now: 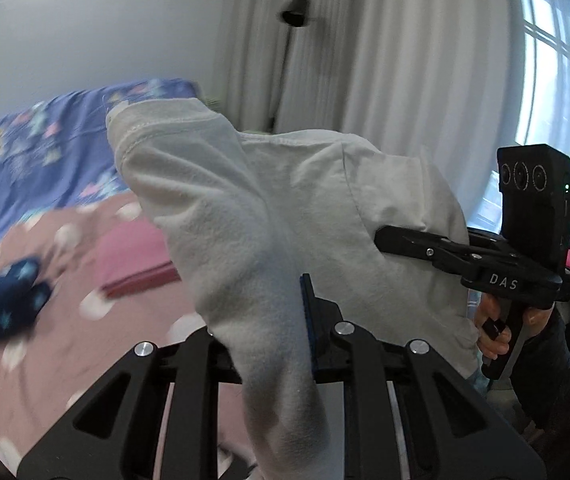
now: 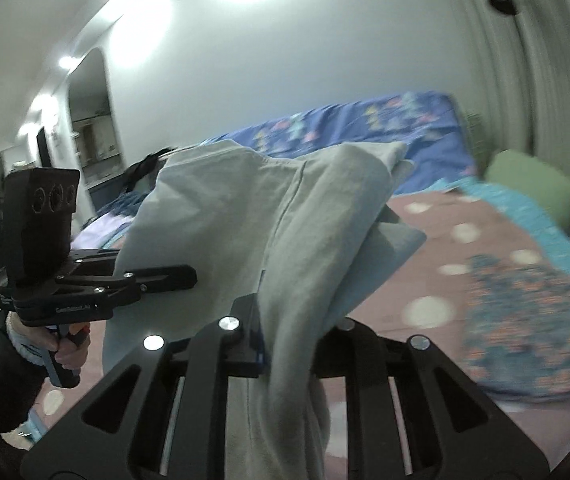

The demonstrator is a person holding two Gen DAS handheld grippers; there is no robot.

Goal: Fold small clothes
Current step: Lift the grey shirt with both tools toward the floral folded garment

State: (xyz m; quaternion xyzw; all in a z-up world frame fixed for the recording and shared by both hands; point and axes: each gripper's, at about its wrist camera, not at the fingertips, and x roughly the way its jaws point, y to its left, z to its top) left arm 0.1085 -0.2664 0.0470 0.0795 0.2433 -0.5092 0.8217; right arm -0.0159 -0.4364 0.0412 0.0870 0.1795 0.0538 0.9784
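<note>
While both grippers pinch it, the white garment hangs in the air above the bed, lifted, I judge, so it drapes flat before folding. My left gripper has its jaws clamped on one bunched edge; the right gripper likewise grips cloth. A dark starred garment lies on the pink spotted cover below.

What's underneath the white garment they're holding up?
Below the white garment, the pink dotted bedspread shows, with a blue floral cloth lying beside it. Whatever lies directly beneath the garment is covered.
</note>
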